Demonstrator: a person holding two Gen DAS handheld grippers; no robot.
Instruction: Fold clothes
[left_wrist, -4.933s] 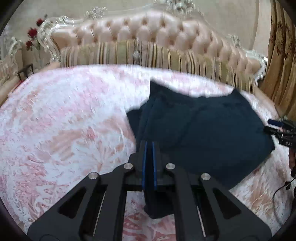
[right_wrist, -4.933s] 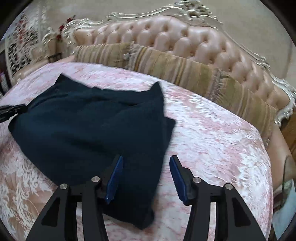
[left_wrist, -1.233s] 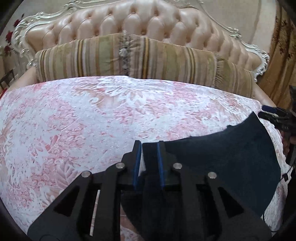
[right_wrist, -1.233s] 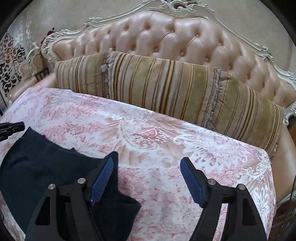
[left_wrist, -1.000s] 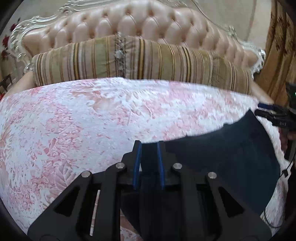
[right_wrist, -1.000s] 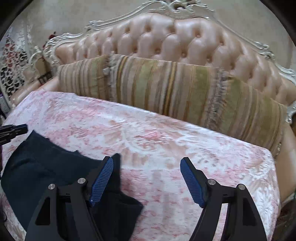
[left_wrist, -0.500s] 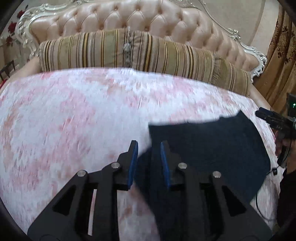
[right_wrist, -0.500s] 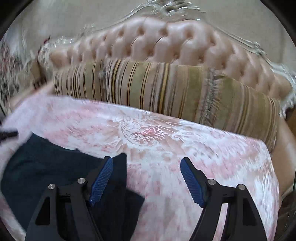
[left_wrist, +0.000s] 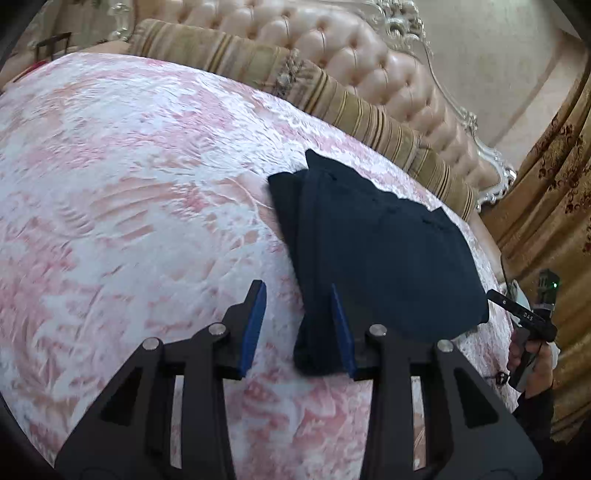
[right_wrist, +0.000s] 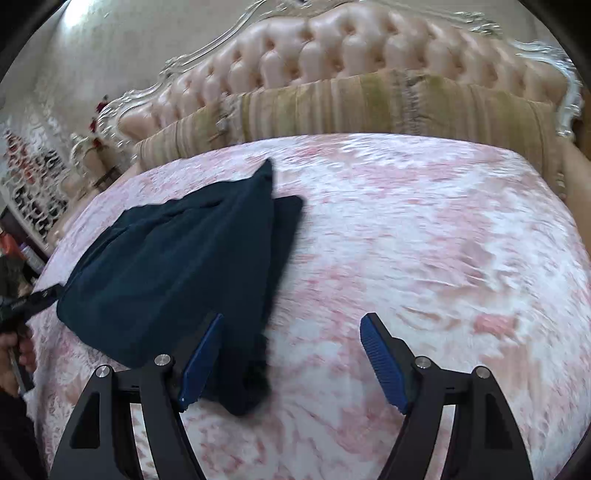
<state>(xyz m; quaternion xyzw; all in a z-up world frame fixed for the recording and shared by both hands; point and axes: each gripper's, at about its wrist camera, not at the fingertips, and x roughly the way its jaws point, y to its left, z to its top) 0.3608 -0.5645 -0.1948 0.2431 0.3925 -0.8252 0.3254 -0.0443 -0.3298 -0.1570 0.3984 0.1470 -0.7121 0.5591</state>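
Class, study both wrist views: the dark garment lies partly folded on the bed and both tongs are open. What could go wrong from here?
1. The dark garment has uneven, offset layers; pressing on could leave a crooked fold.
2. The left tongs, jaws just opening, sit by its near corner and could snag it.
3. The bedspread could be pinched too.

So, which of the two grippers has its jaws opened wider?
The right gripper: its blue jaws stand far apart over the pink bedspread. The left gripper, whose jaws have just been opening, shows a narrower gap beside the dark blue garment.
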